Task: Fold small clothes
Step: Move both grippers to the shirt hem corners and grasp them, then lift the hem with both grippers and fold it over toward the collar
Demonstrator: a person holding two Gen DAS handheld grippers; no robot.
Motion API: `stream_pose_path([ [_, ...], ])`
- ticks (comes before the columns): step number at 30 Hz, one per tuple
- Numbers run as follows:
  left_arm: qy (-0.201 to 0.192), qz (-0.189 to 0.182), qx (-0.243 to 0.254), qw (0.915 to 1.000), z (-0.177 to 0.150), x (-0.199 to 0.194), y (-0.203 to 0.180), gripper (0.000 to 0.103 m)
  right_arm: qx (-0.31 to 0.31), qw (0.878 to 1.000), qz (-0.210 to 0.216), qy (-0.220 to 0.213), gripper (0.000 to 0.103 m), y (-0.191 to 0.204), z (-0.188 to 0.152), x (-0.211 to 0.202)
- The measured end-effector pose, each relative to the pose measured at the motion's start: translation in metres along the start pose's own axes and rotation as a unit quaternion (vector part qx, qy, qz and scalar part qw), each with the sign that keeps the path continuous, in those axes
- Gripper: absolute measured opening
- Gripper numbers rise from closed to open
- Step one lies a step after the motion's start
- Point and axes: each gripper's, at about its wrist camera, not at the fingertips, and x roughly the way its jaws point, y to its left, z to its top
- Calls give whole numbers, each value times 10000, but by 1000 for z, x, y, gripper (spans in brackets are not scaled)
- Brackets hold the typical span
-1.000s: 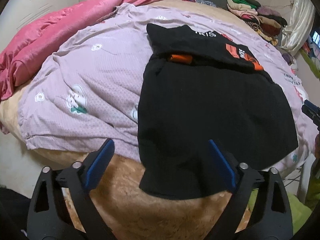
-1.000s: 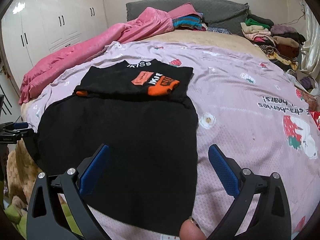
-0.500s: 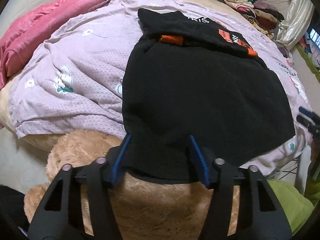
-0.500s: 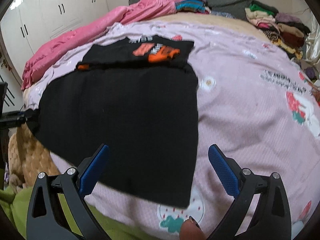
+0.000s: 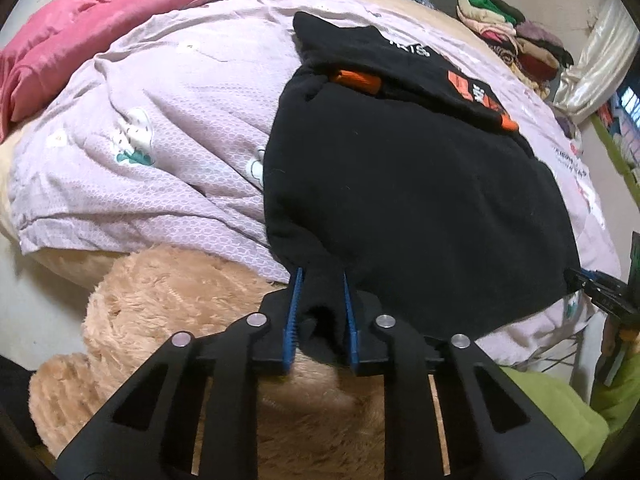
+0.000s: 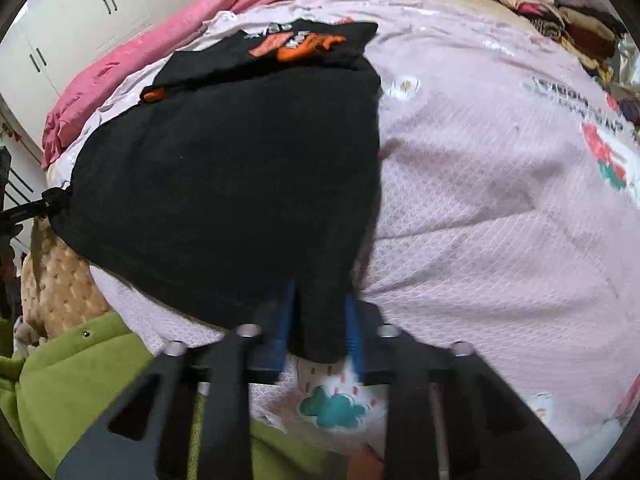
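Note:
A black garment [image 5: 416, 184] lies spread on the lilac bed sheet [image 5: 160, 152], its far part folded over and showing orange print [image 5: 476, 96]. My left gripper [image 5: 320, 276] is shut on the garment's near left corner. In the right wrist view the same garment [image 6: 240, 168] fills the left half, and my right gripper [image 6: 320, 296] is shut on its near right corner. The left gripper tip [image 6: 52, 200] shows at the garment's far left edge, and the right gripper [image 5: 588, 280] shows at the right edge of the left wrist view.
A pink quilt [image 5: 100, 24] lies bunched at the back left of the bed. A pile of folded clothes [image 5: 516, 36] sits at the back right. A tan plush toy [image 5: 192, 320] is below the bed edge, next to green fabric [image 6: 80, 384]. White wardrobes [image 6: 100, 12] stand behind.
Both grippers moved forward onto the garment's near edge and went from wide open to shut on its two near corners.

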Motion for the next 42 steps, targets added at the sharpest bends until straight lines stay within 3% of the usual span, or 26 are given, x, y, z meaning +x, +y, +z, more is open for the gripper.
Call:
stream_pose_path([
  [8, -431, -249, -131, 9987, 8, -27, -1, 7, 134, 9963, 563, -632, 7, -6, 15, -31],
  [13, -741, -361, -188, 9964, 21, -47, -3, 6, 171, 9892, 760, -1242, 7, -7, 38, -55],
  [27, -1359, -634, -552, 9872, 68, -77, 7, 6, 612, 9646, 917, -2397, 7, -26, 86, -93],
  [42, -1864, -799, -886, 9752, 143, -91, 13, 6, 660, 9504, 718, -2954, 7, -30, 147, -108],
])
